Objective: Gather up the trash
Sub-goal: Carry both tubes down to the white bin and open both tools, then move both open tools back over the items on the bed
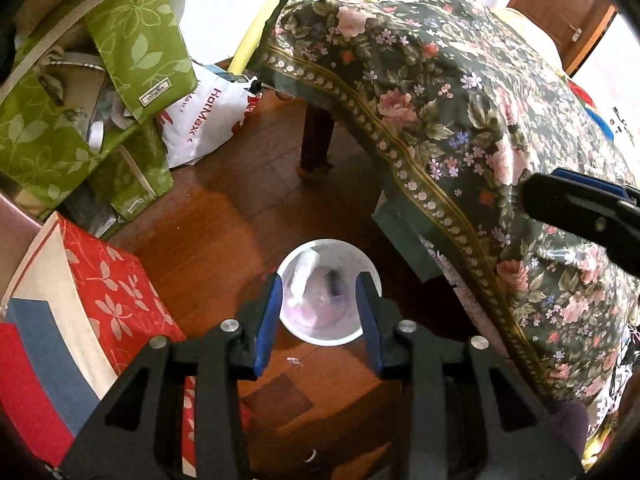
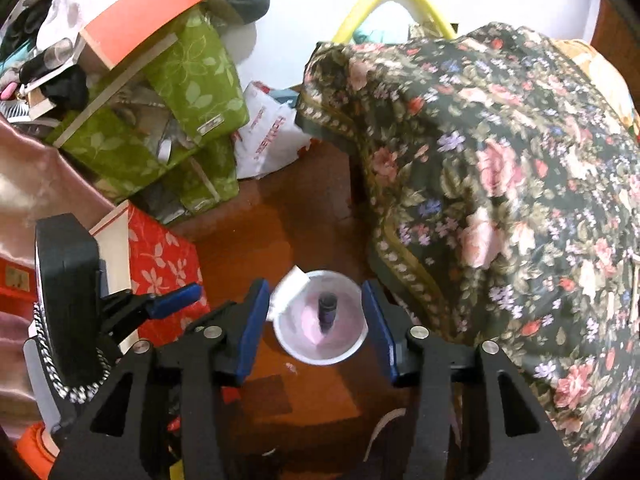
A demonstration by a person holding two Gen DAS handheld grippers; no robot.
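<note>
A small round white bin (image 1: 332, 339) stands on the wooden floor beside a cloth-covered table. My left gripper (image 1: 320, 284) hangs right above it, jaws apart, nothing between the blue pads. Inside the bin lie a pale crumpled scrap (image 1: 302, 276) and a dark small object (image 1: 334, 280). In the right wrist view my right gripper (image 2: 315, 286) is also over the bin (image 2: 320, 360), open and empty. A white scrap of paper (image 2: 289, 289) is blurred at the bin's rim, close to the left pad. A dark purple cylinder (image 2: 327, 310) lies in the bin. One left-gripper finger (image 2: 176, 300) shows at the left.
A table under a dark floral cloth (image 1: 480, 140) fills the right side, its leg (image 1: 316, 140) behind the bin. Green leaf-print fabric boxes (image 1: 132, 40), a red floral box (image 1: 104, 292) and a white HotMax bag (image 1: 208, 120) crowd the left. The right gripper's body (image 1: 580, 208) reaches in from the right.
</note>
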